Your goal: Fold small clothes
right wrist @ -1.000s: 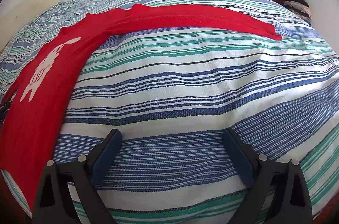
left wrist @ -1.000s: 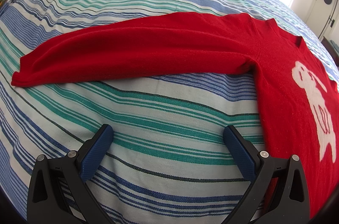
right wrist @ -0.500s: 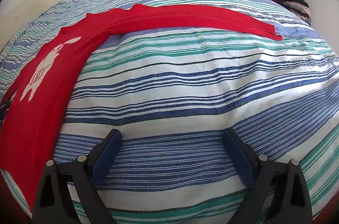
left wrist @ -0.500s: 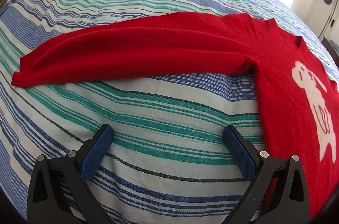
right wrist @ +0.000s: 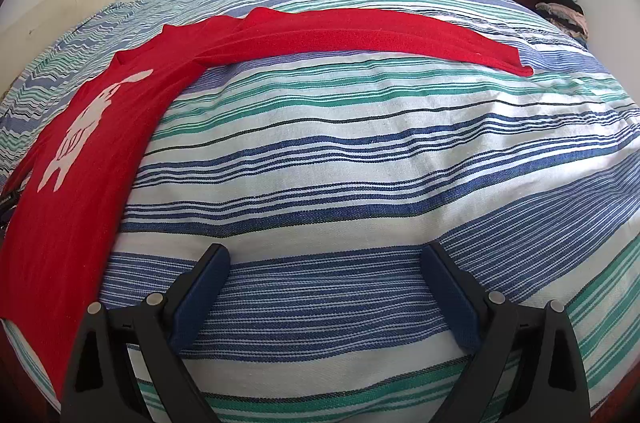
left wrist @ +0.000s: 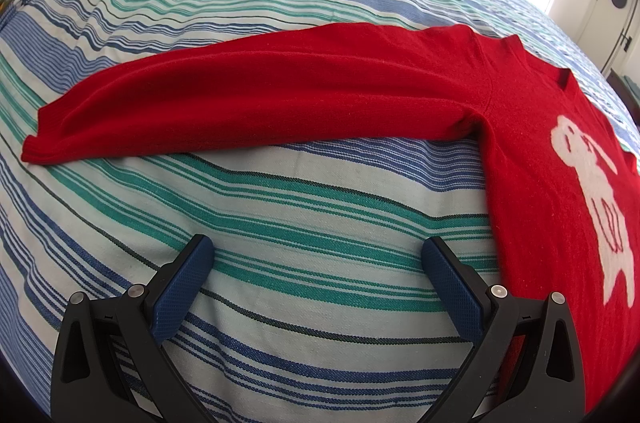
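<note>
Both grippers, left and right, are hovering spread wide and empty over the bed, with the red sweater lying flat between them, its sleeve stretching sideways toward 10 o'clock, nearer the left one I'd say.

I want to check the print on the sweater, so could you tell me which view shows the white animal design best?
The left wrist view: the white animal design on the red sweater is large and near. In the right wrist view it is smaller, stretched near the left edge.
</note>
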Demonstrator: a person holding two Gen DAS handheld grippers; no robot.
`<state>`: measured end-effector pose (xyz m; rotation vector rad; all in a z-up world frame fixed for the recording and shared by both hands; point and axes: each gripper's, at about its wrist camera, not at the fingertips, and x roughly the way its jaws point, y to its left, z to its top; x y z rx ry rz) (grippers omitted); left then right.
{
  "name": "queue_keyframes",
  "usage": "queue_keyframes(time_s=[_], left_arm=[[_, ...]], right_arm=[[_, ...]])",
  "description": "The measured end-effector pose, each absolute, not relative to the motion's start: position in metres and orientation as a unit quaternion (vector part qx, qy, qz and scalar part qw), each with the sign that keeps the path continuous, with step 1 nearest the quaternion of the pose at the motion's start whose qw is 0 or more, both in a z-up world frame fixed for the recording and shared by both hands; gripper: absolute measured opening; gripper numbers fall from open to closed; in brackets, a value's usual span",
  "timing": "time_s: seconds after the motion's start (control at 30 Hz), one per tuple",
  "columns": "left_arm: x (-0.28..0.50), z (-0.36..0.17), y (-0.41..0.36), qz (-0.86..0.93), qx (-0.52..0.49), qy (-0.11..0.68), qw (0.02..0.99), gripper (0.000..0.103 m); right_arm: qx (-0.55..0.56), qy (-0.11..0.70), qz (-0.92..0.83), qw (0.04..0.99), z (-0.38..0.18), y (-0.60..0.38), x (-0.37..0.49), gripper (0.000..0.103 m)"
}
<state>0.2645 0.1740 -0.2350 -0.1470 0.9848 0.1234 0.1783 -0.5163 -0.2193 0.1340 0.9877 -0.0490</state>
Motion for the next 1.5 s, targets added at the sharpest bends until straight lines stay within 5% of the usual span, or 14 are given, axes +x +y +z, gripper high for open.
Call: queue_keyframes(time_s=[1.5], left_arm=[[0.2656,-0.2349,0.173,0.06,-0.07,0.473,0.876,0.103]], right_arm=[[0.063,0.473,-0.017,0.879,-0.2208,-0.5141,0.1793,0.099]])
